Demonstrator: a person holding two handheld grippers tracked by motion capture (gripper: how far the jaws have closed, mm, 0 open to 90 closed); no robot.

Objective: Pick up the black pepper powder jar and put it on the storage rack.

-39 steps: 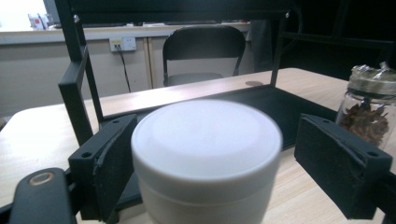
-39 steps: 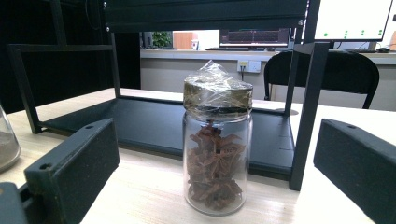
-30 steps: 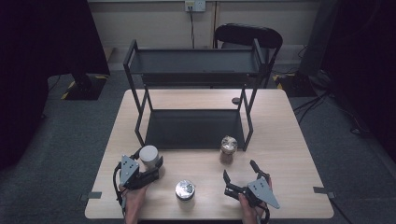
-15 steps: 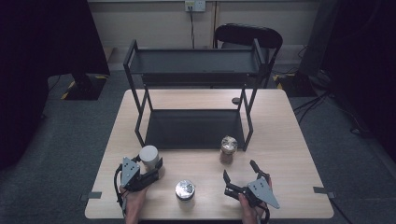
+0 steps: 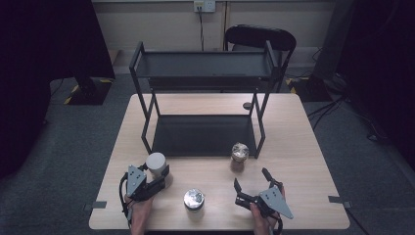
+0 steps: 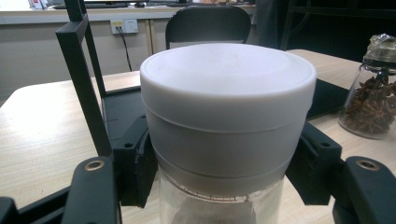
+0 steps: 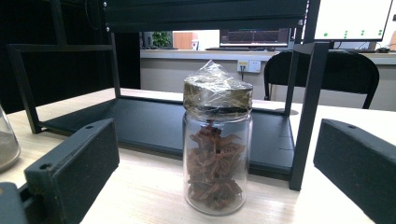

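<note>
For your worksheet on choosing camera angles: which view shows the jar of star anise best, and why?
The right gripper view: the jar of star anise stands whole and close, wrapped lid and contents clear. The left gripper view catches it at the right edge, partly cut off. The high view shows it small, from above, by the rack.

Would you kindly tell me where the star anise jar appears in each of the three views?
High view: the anise jar stands right of centre, by the rack's front right leg.
Left gripper view: far right edge, behind the white-lidded jar.
Right gripper view: centre, ahead of the open jaws.
Shared landmark: the rack.
</note>
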